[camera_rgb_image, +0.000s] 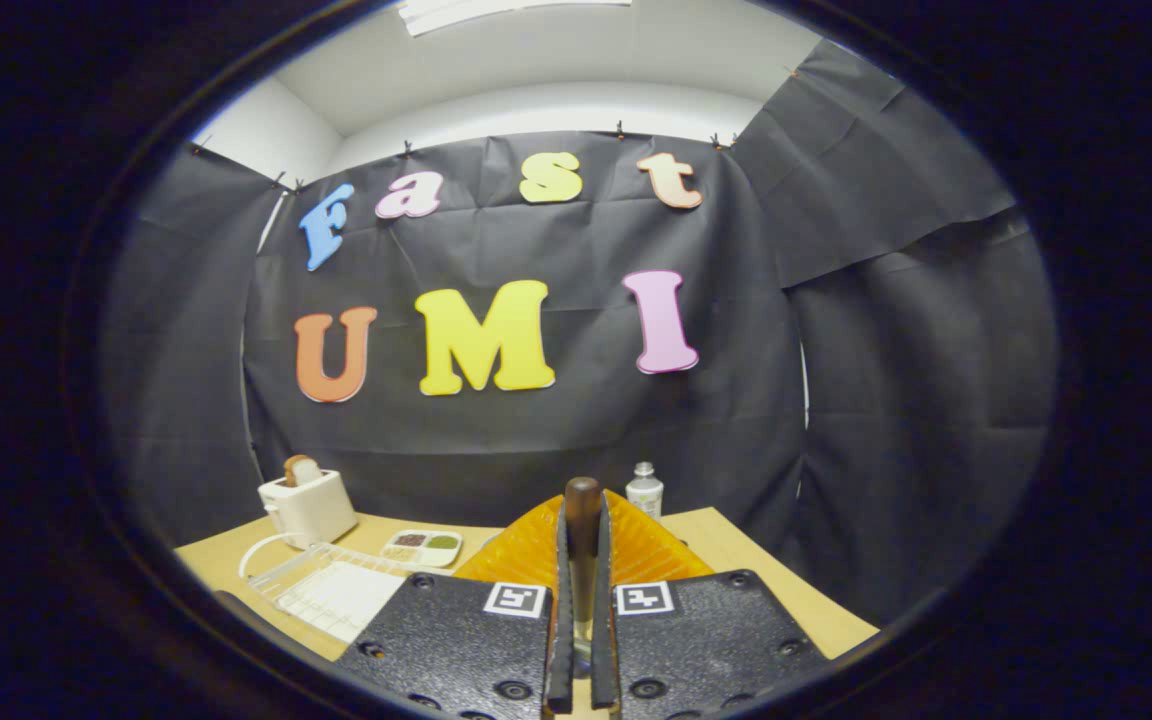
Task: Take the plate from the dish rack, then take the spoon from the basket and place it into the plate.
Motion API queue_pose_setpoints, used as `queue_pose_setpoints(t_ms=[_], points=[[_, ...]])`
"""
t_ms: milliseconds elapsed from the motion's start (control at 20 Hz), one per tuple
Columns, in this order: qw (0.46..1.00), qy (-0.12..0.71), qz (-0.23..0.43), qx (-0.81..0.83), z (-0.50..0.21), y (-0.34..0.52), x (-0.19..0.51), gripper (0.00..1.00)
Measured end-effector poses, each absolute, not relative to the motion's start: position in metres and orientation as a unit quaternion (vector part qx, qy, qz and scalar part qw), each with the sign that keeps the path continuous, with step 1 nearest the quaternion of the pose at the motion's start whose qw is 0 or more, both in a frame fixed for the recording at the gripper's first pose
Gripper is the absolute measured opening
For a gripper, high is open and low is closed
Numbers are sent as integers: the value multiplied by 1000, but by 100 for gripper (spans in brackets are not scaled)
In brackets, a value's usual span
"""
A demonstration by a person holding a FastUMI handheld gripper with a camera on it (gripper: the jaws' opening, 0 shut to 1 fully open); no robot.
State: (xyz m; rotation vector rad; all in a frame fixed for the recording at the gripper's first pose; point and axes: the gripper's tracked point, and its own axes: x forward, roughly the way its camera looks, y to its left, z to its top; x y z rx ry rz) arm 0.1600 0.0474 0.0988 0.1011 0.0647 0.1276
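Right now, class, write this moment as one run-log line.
gripper: jaws shut on spoon handle | orange plate: just beyond the jaws, on the table | toaster: far left | step: spoon held above plate

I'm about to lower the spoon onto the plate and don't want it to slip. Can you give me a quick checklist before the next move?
1. Spoon clamped between both fingers: ok, the gripper is shut on its wooden handle.
2. Plate off the rack: ok, it sits just ahead of the fingers.
3. Spoon over the plate: ok.
4. Spoon bowl's position: cannot tell, hidden.
5. Toaster, bottle and seasoning dish apart from the plate: ok.
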Motion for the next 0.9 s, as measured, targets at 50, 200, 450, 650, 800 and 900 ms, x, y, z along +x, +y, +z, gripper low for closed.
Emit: queue_pose_setpoints(t_ms=[50, 200, 450, 650, 800, 900], points=[[996, 34, 75, 46, 95, 58, 149, 12], [992, 40, 107, 54, 77, 94, 121, 12], [986, 68, 131, 75, 29, 134, 91, 12], [977, 112, 145, 111, -15, 162, 78, 12], [968, 131, 155, 146, -35, 176, 72, 12], [962, 139, 155, 178, -46, 180, 66, 12]])
